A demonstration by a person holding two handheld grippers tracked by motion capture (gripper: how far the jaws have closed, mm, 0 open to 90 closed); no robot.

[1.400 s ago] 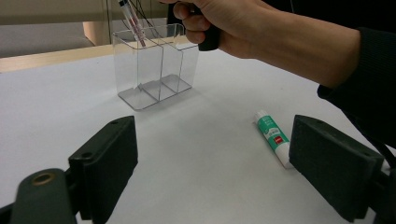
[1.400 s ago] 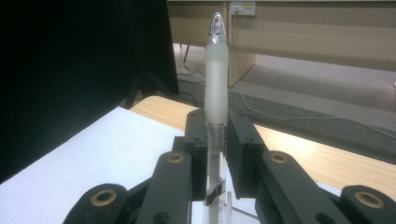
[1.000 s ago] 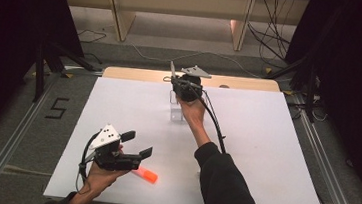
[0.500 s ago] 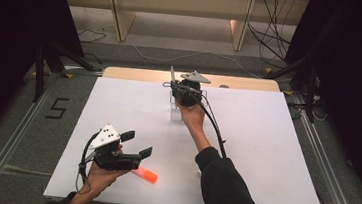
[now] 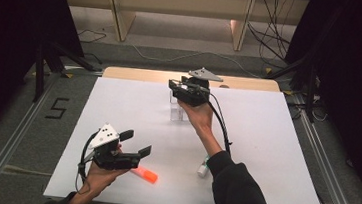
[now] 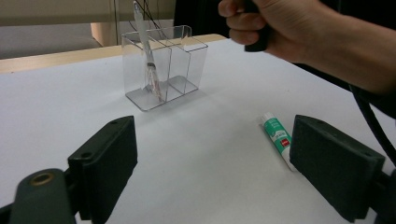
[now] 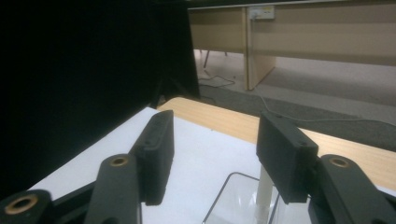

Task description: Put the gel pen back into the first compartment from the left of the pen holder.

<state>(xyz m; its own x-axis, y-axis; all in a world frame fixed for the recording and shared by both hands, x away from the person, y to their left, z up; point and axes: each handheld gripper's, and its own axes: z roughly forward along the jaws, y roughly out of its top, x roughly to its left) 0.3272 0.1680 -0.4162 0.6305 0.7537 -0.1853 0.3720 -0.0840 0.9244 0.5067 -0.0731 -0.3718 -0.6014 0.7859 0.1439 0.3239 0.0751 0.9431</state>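
- while the right gripper (image 5: 176, 87) hangs just above the clear organizer (image 6: 163, 65) at the table's (image 5: 275, 141) far edge, its jaws have just been opening and stand apart with nothing between them.
- the white pen (image 6: 145, 51) stands in the organizer's left compartment as the left gripper view shows it, long axis near upright, top leaning slightly away.
- the left gripper (image 5: 135, 143) sits low near the front edge, jaws spread wide and empty.
- an orange marker (image 5: 144, 175) lies just beside it, and a green-and-white tube (image 6: 276, 137) lies flat on the table.
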